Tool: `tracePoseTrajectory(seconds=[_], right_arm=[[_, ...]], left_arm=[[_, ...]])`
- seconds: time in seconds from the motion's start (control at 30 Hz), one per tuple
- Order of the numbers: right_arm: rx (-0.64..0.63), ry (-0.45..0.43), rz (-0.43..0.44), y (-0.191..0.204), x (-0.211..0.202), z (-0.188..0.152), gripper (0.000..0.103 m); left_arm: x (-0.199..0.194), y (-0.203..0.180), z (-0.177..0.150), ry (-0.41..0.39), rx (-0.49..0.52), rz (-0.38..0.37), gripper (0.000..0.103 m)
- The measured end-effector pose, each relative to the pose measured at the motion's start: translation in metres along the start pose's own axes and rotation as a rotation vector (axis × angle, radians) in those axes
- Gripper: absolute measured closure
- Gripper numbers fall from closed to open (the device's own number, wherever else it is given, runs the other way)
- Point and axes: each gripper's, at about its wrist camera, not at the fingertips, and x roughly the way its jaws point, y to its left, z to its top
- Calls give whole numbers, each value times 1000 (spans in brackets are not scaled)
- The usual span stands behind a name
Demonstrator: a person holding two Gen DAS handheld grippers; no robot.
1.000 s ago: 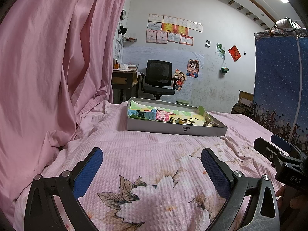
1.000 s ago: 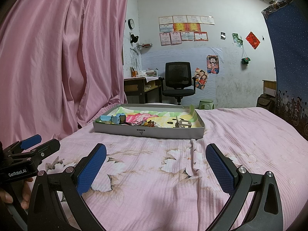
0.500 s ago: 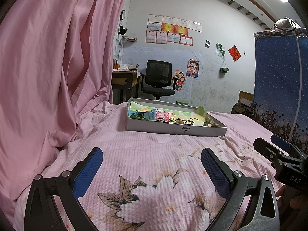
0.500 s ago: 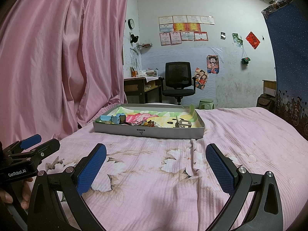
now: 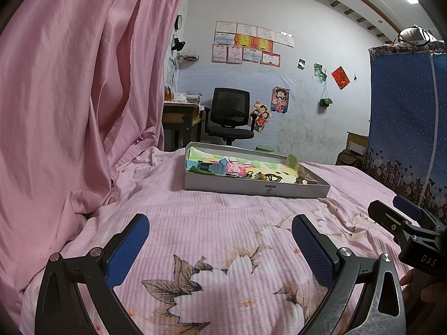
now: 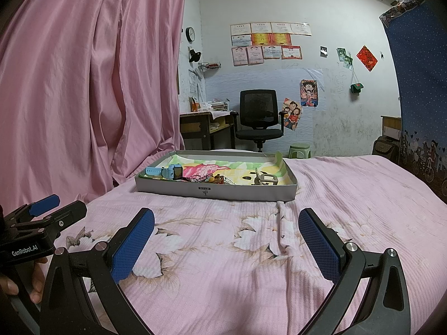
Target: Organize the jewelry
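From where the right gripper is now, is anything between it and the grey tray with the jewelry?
Nothing visible. The right gripper is open over bare pink bedspread, and the grey tray sits straight ahead on it. Only a low fabric crease lies between; the left gripper is off to the side.

1. Left gripper (image 5: 220, 247): jaws spread wide, blue pads facing each other, nothing between them, pointing toward the far side.
2. Right gripper (image 6: 226, 244): jaws equally wide apart and empty, level beside the left.
3. Hand (image 6: 16, 282): fingers wrapped around the left gripper's handle.
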Motion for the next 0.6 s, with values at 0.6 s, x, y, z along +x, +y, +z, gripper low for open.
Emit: tracePoseTrajectory(seconds=[0.6], right_arm=[[1,2,0,1,1,0,1]], left_arm=[[1,4,8,9,-12,35,0]])
